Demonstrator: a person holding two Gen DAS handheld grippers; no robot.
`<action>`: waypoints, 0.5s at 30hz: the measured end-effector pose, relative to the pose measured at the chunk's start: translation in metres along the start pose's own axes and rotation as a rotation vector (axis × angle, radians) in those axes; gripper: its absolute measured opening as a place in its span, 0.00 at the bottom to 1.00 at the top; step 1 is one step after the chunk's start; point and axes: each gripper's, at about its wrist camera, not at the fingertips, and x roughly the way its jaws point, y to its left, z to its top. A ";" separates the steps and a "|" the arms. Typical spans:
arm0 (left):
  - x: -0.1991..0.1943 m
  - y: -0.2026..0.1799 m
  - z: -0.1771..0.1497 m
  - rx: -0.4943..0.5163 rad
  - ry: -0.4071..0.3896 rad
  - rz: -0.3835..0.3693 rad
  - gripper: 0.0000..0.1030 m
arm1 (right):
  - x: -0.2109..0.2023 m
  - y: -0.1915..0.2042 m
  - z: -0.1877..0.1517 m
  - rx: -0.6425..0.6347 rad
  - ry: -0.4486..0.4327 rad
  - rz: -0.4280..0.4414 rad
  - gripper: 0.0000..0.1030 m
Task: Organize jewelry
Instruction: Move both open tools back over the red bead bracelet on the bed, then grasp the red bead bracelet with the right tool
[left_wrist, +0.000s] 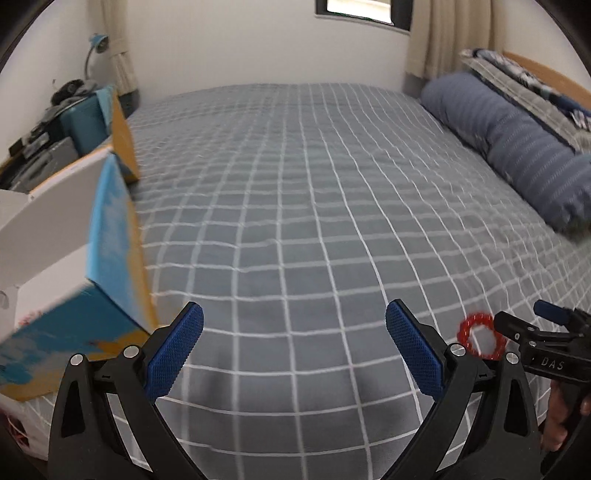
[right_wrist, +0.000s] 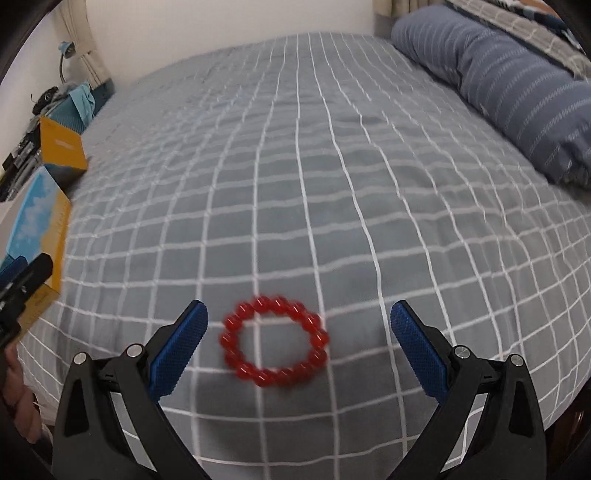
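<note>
A red beaded bracelet (right_wrist: 274, 340) lies flat on the grey checked bedspread (right_wrist: 332, 184), between my right gripper's open fingers and slightly left of their middle. My right gripper (right_wrist: 297, 314) is open and empty just above it. The bracelet also shows in the left wrist view (left_wrist: 480, 336), at the far right, next to the right gripper (left_wrist: 524, 325). My left gripper (left_wrist: 293, 317) is open and empty over the bedspread (left_wrist: 295, 184). An open blue and yellow box (left_wrist: 92, 277) with a white inside stands just left of it.
The box also shows at the left edge of the right wrist view (right_wrist: 40, 229), with another yellow box (right_wrist: 61, 151) behind it. A blue striped pillow (right_wrist: 517, 85) lies at the bed's far right. A cluttered shelf (left_wrist: 40, 140) and a lamp stand at the left wall.
</note>
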 end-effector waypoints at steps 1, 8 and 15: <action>0.005 -0.003 -0.005 0.002 0.000 -0.009 0.94 | 0.004 -0.001 -0.002 -0.002 0.007 -0.004 0.92; 0.029 -0.013 -0.029 0.051 0.027 -0.003 0.94 | 0.022 0.001 -0.016 -0.046 0.056 -0.043 0.71; 0.030 -0.006 -0.031 0.042 0.025 0.010 0.94 | 0.027 0.006 -0.022 -0.065 0.062 -0.024 0.47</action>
